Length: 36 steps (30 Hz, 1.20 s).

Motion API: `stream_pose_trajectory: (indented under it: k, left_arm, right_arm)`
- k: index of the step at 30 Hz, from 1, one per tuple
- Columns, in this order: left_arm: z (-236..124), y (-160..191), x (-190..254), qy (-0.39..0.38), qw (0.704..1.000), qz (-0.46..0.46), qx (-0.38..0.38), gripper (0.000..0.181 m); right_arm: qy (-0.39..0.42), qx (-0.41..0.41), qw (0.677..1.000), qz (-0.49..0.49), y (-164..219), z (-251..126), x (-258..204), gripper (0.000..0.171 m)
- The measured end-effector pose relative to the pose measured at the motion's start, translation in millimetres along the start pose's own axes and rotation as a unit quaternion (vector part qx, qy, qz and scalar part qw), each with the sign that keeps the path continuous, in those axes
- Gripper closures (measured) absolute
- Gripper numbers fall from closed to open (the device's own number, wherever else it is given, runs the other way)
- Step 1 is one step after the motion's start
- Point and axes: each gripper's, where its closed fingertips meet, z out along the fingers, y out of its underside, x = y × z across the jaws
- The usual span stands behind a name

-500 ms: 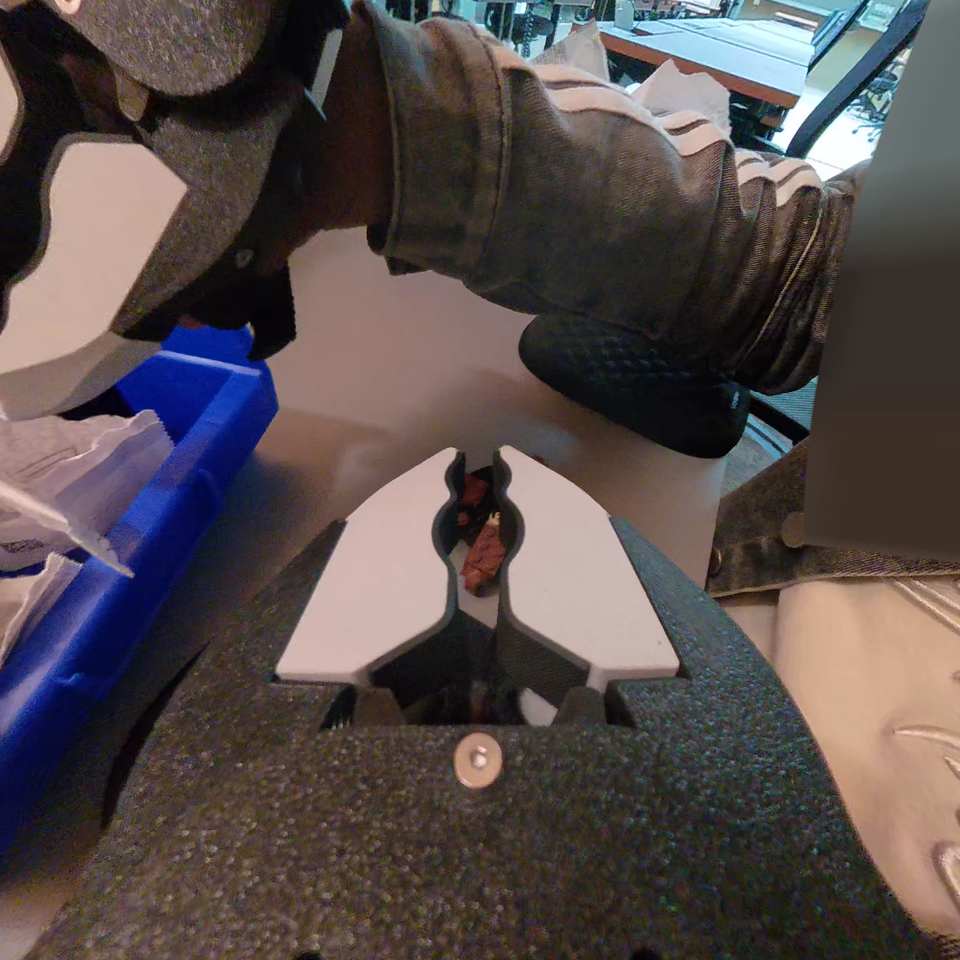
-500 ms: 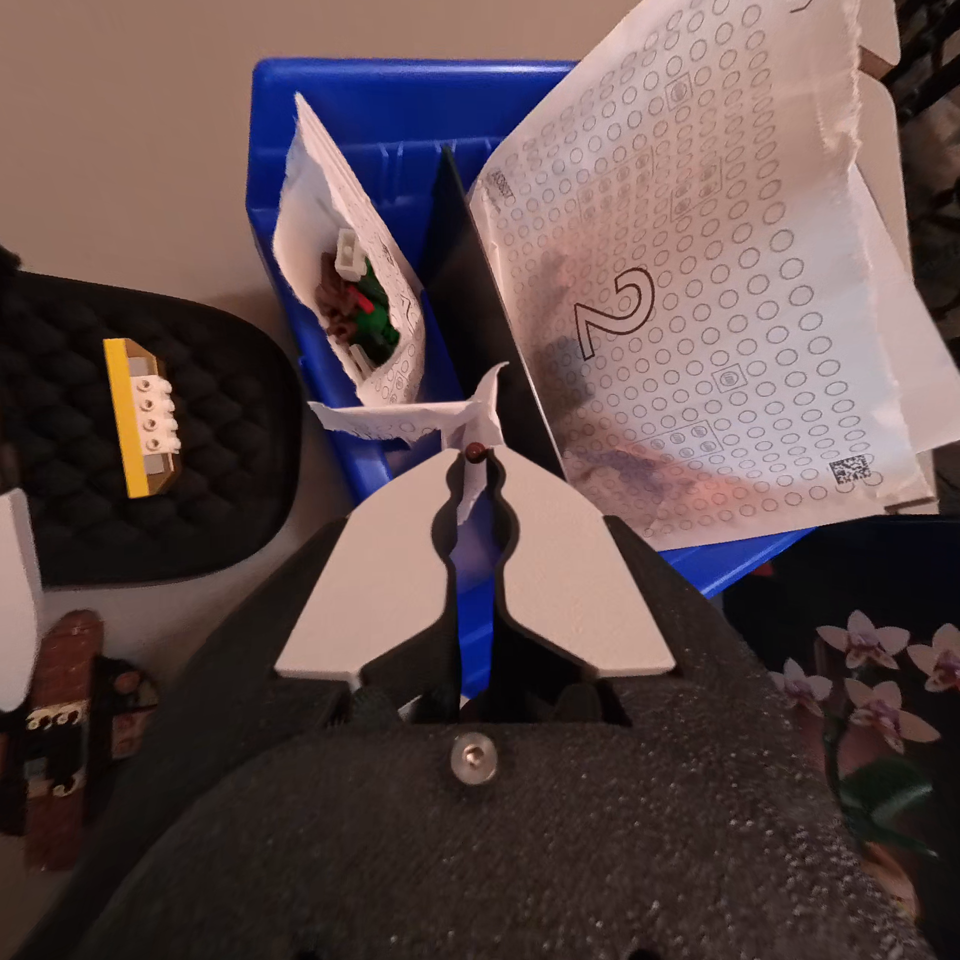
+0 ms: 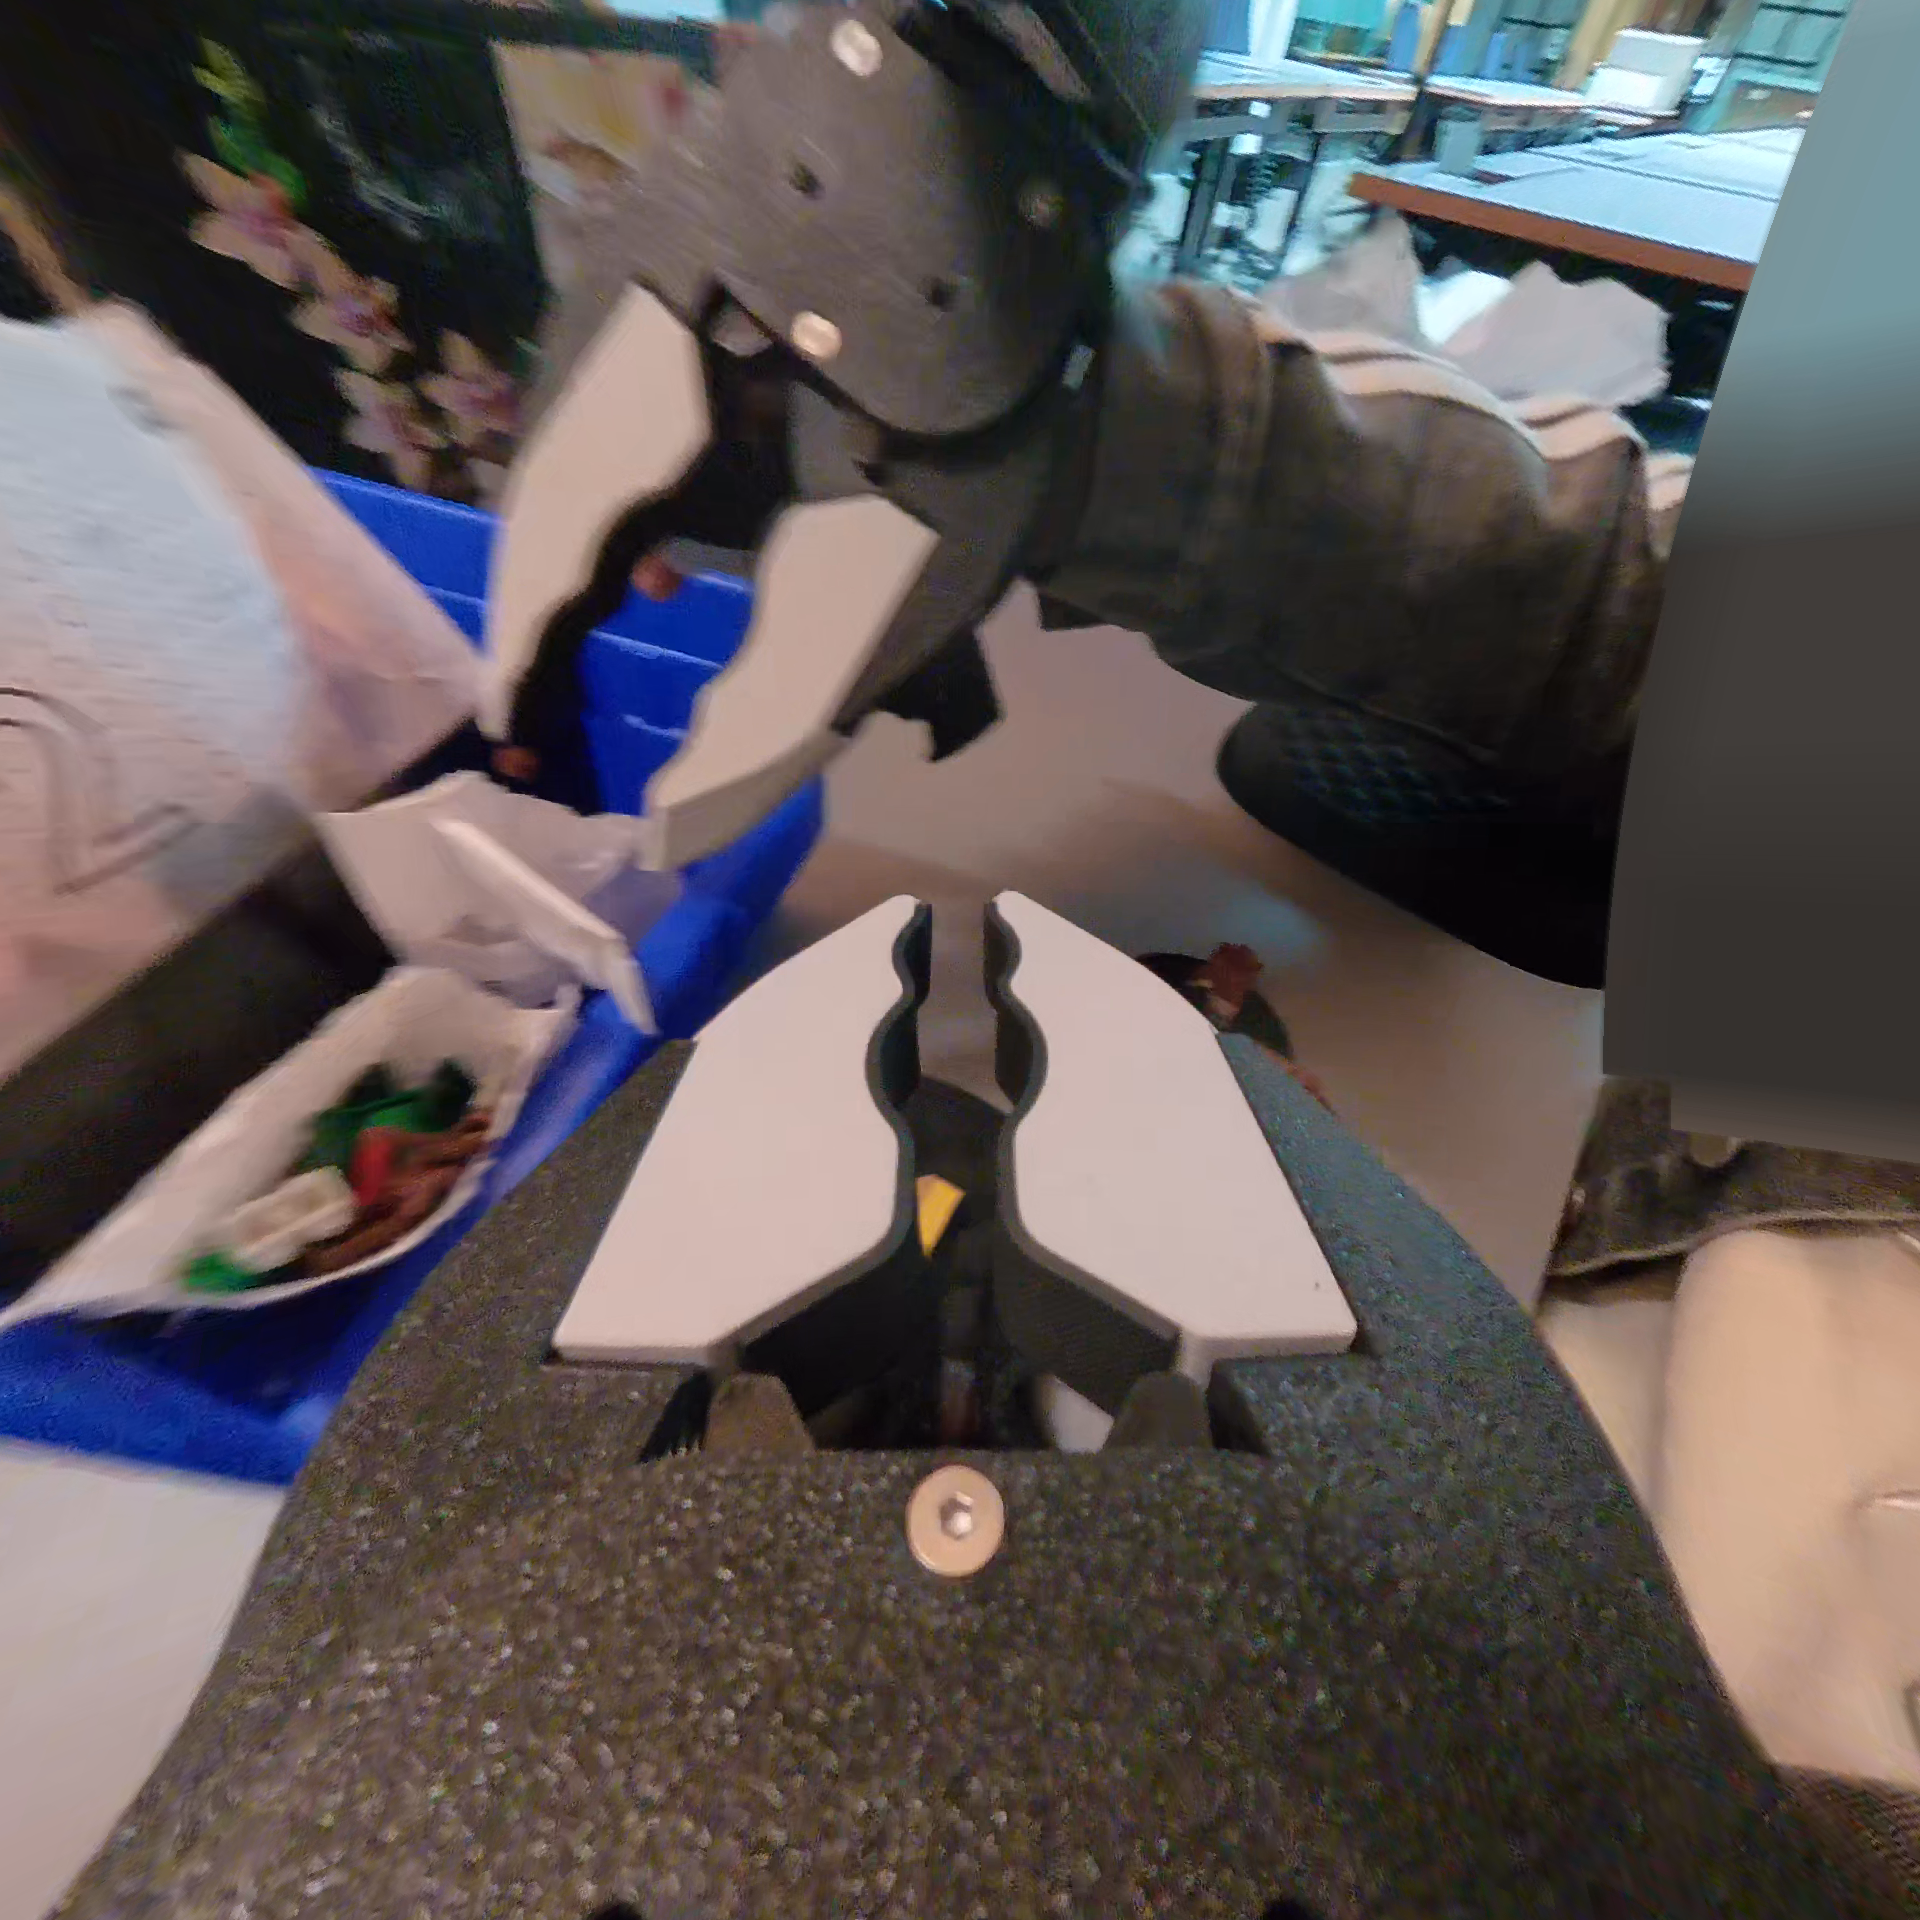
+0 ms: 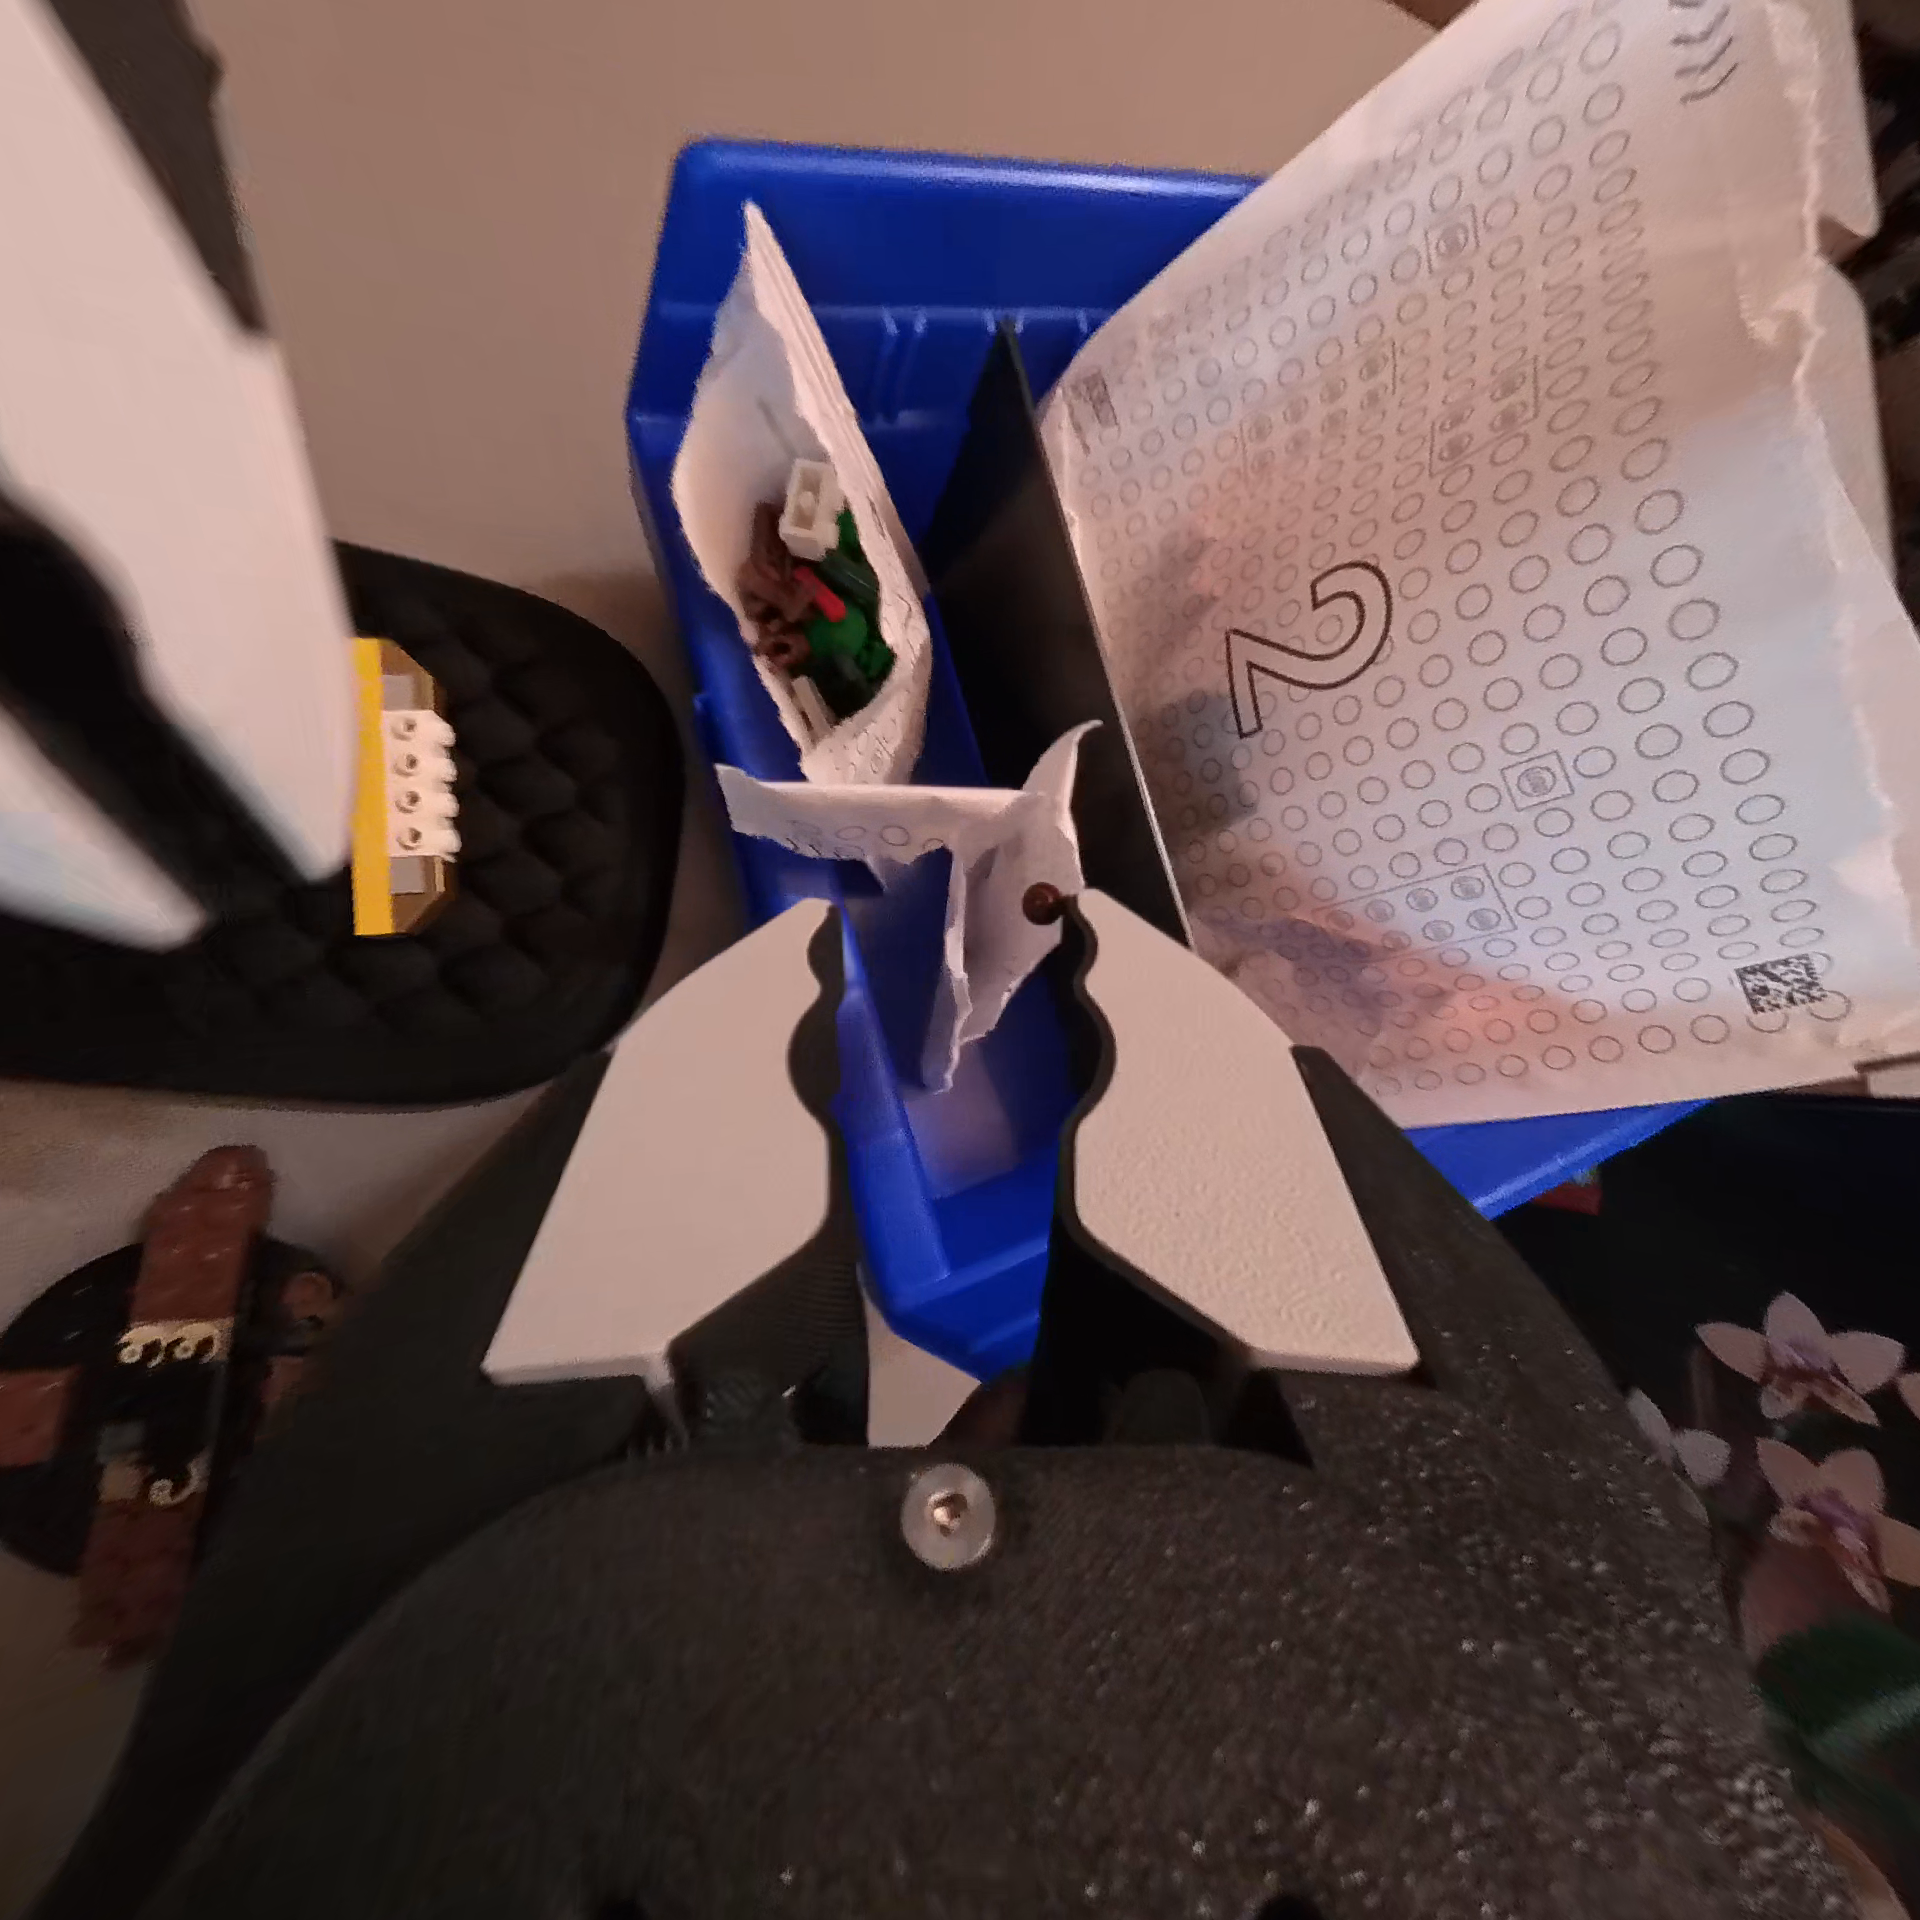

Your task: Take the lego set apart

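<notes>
We have our right gripper (image 4: 945,914) spread above the blue bin (image 4: 935,223), dropping a small brown piece (image 4: 1042,900), while our left gripper (image 3: 956,914) (slightly parted, empty) must next seize the lego set (image 4: 171,1382) leftward.

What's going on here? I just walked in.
A person is dismantling a lego set with two handheld grippers. The right gripper is open above the blue bin, a small brown piece at its fingertip, near a paper bag of loose pieces. The left gripper hovers empty, slightly open. A yellow-and-white chunk lies on the black pad.
</notes>
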Motion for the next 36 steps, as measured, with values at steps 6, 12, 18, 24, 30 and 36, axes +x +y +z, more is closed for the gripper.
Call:
stream_pose_trajectory:
  k: [6,12,18,24,30,36]
  left_arm:
    - [-19,-33,-71,-0.166,0.982,0.088,-0.034,0.181]
    - [23,-23,-83,-0.123,0.965,0.130,-0.191,0.181]
    - [45,-3,-84,-0.090,0.950,0.141,-0.262,0.181]
    - [51,-1,-86,-0.102,0.945,0.149,-0.272,0.181]
    - [54,1,-92,-0.108,0.942,0.140,-0.284,0.181]
    - [42,-12,-94,-0.119,0.952,0.122,-0.254,0.181]
  right_arm:
    - [-0.042,0.021,0.999,0.020,-4,-3,-6,0.105]
    - [-0.073,0.030,0.994,0.069,-9,-3,-10,0.097]
    - [-0.085,0.023,0.993,0.081,-6,0,-17,0.096]
    - [-0.093,0.030,0.991,0.088,-5,-2,-20,0.096]
    - [-0.095,0.052,0.990,0.095,-12,-8,-20,0.095]
    - [-0.086,0.049,0.990,0.096,-8,-10,-18,0.093]
